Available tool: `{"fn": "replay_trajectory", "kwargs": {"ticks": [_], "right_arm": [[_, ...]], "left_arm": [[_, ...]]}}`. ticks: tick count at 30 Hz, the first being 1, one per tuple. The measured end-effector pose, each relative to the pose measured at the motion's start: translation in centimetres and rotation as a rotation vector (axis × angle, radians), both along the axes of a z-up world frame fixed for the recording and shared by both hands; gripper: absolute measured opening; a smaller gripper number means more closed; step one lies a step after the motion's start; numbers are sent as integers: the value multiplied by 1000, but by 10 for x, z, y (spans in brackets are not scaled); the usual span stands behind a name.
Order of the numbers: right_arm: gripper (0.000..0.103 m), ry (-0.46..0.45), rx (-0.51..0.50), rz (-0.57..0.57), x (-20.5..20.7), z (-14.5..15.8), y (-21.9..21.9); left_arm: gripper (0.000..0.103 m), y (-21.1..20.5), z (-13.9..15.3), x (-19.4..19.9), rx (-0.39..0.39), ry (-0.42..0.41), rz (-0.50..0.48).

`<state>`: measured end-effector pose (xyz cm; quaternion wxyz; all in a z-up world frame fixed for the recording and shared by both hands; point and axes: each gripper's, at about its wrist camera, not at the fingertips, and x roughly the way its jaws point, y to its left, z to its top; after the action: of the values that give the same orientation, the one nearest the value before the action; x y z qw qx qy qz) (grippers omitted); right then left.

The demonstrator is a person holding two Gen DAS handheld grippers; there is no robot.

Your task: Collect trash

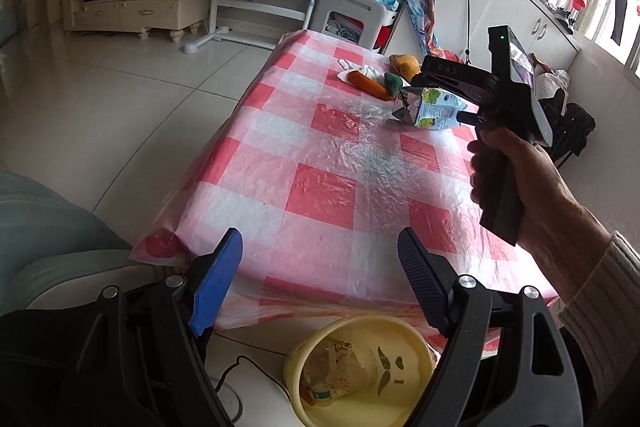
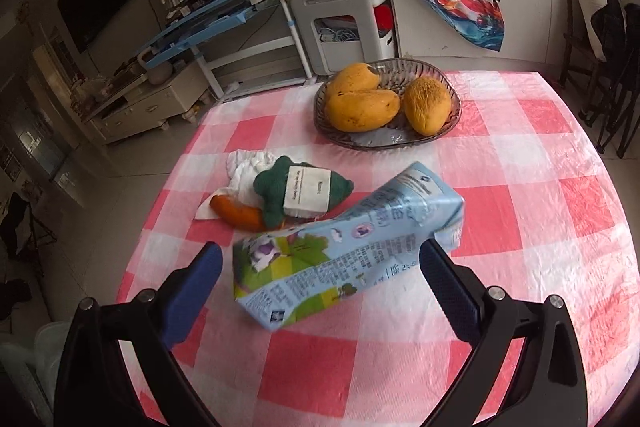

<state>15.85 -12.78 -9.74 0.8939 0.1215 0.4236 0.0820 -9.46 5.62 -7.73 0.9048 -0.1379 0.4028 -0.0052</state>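
A pale blue drink carton point(image 2: 344, 259) lies askew on the red-and-white checked tablecloth point(image 2: 520, 227), between the fingers of my right gripper point(image 2: 320, 249). Its far right corner touches the right finger point(image 2: 444, 287), while the blue left pad point(image 2: 196, 291) stands a small gap away. In the left wrist view a hand holds that right gripper point(image 1: 436, 98) around the carton point(image 1: 434, 107). My left gripper point(image 1: 319, 233) is open and empty above the table's near edge. Below it stands a yellow bin point(image 1: 400, 359) with crumpled wrappers inside. A white tissue point(image 2: 248, 167) lies behind a plush carrot point(image 2: 240, 215).
A glass bowl point(image 2: 384, 145) with three mangoes sits at the table's far side. A green plush piece with a white label point(image 2: 296, 193) lies by the carrot. Dark chairs point(image 2: 612, 67) stand to the right. A pale seat point(image 1: 40, 247) and a floor cable point(image 1: 248, 367) are near the bin.
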Motion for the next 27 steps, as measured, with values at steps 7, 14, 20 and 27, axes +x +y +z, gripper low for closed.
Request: {"fn": "replay_trajectory", "kwargs": {"ticks": [7, 14, 20, 27], "right_arm": [[72, 71, 48, 66, 4, -12, -5], [62, 124, -52, 222, -43, -8, -22], [62, 172, -120, 262, -97, -3, -54], [63, 184, -53, 275, -107, -1, -63]], "left_arm": [[77, 3, 1, 4, -5, 4, -7], [77, 5, 6, 12, -16, 7, -10], [77, 0, 28, 46, 2, -25, -5], [77, -21, 39, 133, 50, -46, 13]]}}
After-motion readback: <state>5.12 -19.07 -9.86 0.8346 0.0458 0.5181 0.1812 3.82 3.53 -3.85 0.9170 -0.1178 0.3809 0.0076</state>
